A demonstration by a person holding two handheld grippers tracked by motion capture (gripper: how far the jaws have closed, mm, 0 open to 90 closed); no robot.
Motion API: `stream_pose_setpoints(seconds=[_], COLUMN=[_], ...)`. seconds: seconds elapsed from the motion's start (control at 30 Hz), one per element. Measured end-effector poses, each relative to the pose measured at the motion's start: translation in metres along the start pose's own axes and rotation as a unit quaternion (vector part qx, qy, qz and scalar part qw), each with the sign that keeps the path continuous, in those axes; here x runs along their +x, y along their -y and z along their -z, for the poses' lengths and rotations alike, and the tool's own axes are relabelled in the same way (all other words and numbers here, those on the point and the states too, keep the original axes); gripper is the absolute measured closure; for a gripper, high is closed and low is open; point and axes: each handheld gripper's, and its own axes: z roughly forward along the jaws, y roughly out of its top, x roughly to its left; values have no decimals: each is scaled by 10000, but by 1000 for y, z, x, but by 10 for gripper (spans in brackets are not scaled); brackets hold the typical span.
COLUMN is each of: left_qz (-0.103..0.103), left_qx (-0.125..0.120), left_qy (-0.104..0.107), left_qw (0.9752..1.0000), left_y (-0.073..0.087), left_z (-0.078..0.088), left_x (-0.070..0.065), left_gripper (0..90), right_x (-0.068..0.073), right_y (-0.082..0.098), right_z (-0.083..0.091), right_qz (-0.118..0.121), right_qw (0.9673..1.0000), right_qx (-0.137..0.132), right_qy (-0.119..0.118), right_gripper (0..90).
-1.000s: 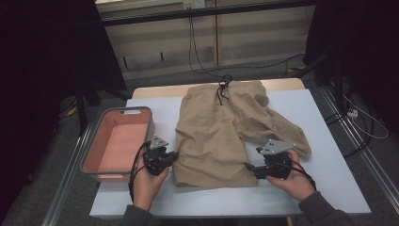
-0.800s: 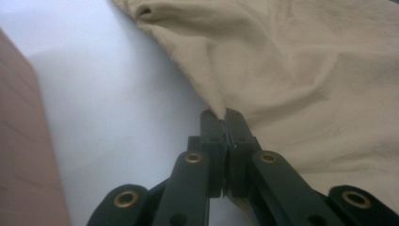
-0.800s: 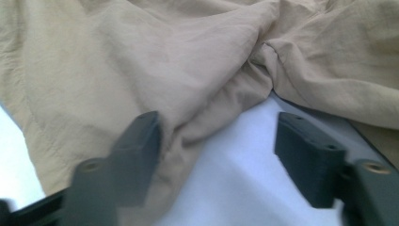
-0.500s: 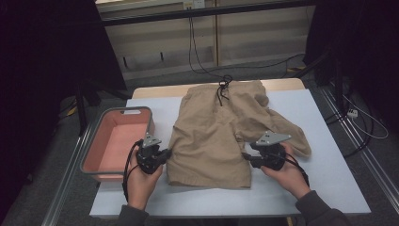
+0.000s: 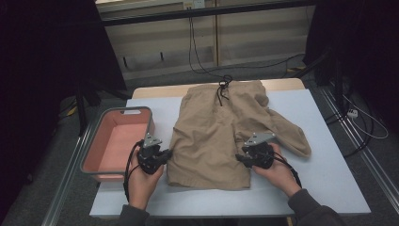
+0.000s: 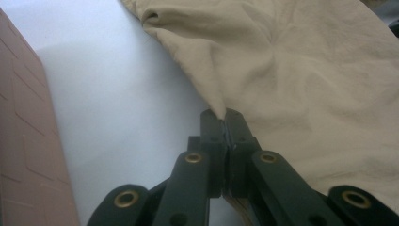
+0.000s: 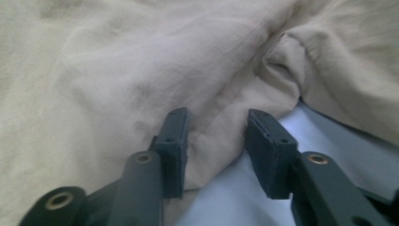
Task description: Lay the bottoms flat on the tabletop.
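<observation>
A pair of tan shorts [image 5: 226,132] is spread flat on the pale blue worktop [image 5: 329,169], waistband and drawstring toward the far edge. Its left edge is pinched between the fully closed jaws of the left hand-held gripper [image 6: 225,123], a small peak of fabric being drawn up there. The right hand-held gripper [image 7: 216,141] is seen with its jaws just closing around a fold at the right edge, a gap remaining at the pads. A pink bin [image 5: 96,141] is set beside the shorts.
</observation>
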Motion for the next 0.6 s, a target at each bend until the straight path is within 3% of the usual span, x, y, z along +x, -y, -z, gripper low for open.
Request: stream_pose_setpoints(seconds=[0.03, 0.1, 0.17, 0.3, 0.43, 0.5, 0.6], left_qz=[-7, -5, -42, -52, -86, -82, -57], left_qx=[23, 47, 66, 86, 161, 192, 212], left_qy=[8, -35, -59, -105, -67, -58, -61], left_qw=[10000, 10000, 10000, 9999, 9998, 9998, 9997], left_y=[0, 1, 1, 3, 4, 5, 6], left_z=[0, -1, -2, -5, -10, -14, -17], left_x=[0, 0, 1, -1, -1, -2, -3], left_gripper=[883, 883, 883, 884, 884, 884, 884], right_x=[0, 0, -1, -9, -27, -33, -34], right_y=[0, -2, -2, 0, 4, 7, 10], right_z=[-1, -1, -1, 4, 18, 20, 18], right_qz=[-18, -8, -37, -201, -509, -624, -566], right_qw=[10000, 10000, 10000, 9998, 9980, 9972, 9977], right_qx=[1, 14, 4, -58, -342, -394, -321], right_qy=[-25, -60, -48, -16, 162, 138, 171], right_gripper=[654, 807, 883, 900, 900, 900, 900])
